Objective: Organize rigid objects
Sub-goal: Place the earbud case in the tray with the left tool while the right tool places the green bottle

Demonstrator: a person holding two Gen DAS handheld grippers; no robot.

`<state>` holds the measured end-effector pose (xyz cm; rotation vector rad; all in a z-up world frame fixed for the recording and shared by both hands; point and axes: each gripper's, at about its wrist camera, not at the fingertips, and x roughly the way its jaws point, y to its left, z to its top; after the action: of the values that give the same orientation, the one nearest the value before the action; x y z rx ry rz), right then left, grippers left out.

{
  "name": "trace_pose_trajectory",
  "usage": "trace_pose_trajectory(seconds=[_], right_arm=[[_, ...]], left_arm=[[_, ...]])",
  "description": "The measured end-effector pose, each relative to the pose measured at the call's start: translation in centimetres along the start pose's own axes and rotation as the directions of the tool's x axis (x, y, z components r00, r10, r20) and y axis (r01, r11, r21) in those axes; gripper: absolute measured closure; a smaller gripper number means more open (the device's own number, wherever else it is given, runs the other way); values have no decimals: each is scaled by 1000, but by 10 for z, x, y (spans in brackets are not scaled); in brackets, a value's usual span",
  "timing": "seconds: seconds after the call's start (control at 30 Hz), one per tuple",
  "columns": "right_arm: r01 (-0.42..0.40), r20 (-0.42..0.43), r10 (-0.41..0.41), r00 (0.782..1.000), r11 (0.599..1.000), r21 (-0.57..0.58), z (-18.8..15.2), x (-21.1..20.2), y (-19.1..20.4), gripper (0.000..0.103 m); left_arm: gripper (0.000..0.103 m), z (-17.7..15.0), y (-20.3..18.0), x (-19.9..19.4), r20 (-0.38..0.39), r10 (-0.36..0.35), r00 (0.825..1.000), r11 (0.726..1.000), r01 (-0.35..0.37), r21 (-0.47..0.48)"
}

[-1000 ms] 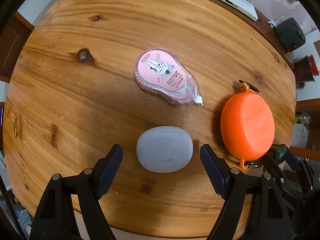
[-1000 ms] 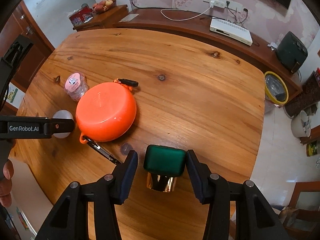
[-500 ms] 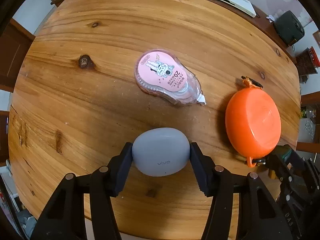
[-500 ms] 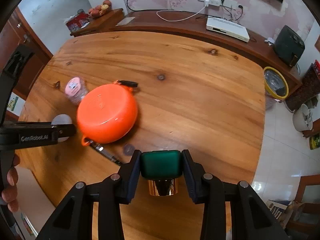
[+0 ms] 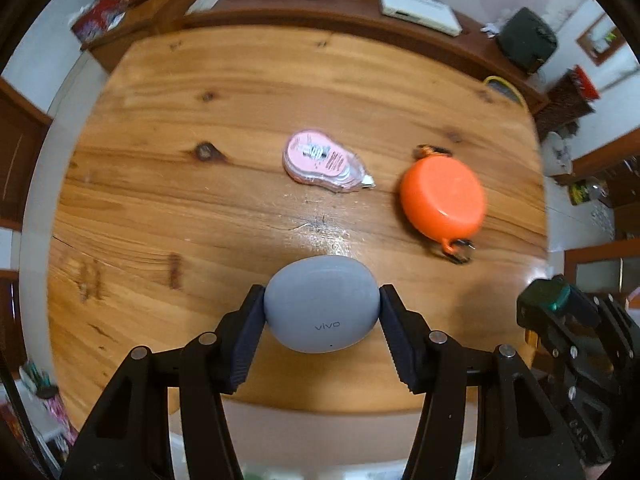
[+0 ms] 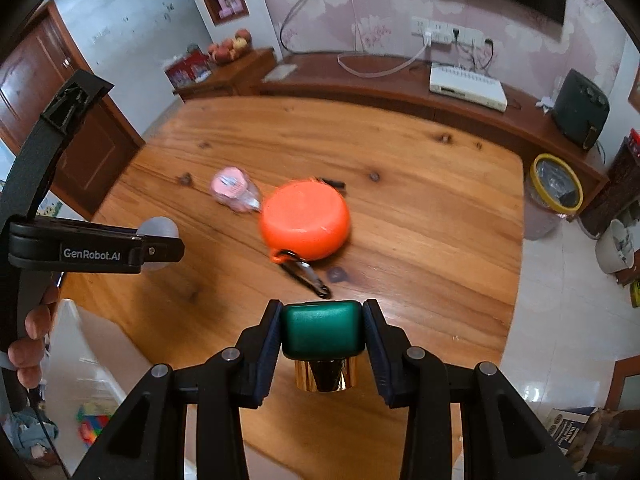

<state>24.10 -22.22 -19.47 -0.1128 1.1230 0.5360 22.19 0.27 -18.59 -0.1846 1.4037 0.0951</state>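
My left gripper (image 5: 321,312) is shut on a grey vivo earbud case (image 5: 321,308) and holds it raised above the wooden table (image 5: 200,208) near its front edge. My right gripper (image 6: 322,334) is shut on a green-capped bottle with a gold collar (image 6: 322,330), also lifted off the table. A pink correction-tape dispenser (image 5: 324,166) and an orange round case (image 5: 442,200) with a clip lie on the table beyond; they also show in the right wrist view, dispenser (image 6: 232,190) and orange case (image 6: 305,220). The left gripper shows at the left there (image 6: 160,240).
A black carabiner clip (image 6: 308,276) lies by the orange case. A sideboard with a white router (image 6: 466,86) and a dark appliance (image 6: 580,110) runs behind the table. A yellow-rimmed bin (image 6: 556,188) stands on the floor at right.
Both grippers closed on their objects, the left on the earbud case and the right on the green-capped bottle, then lifted them up and back from the table.
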Motion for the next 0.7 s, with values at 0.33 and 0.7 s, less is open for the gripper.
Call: trace_pose_trajectory(seconds=[0.33, 0.7], right_arm=[[14, 142, -25, 990, 997, 75, -22, -105, 46, 63], [39, 175, -70, 982, 985, 171, -85, -173, 107, 63]], left_arm=[[43, -32, -9, -77, 107, -49, 993, 983, 28, 183], [43, -98, -15, -111, 144, -83, 986, 917, 19, 399]])
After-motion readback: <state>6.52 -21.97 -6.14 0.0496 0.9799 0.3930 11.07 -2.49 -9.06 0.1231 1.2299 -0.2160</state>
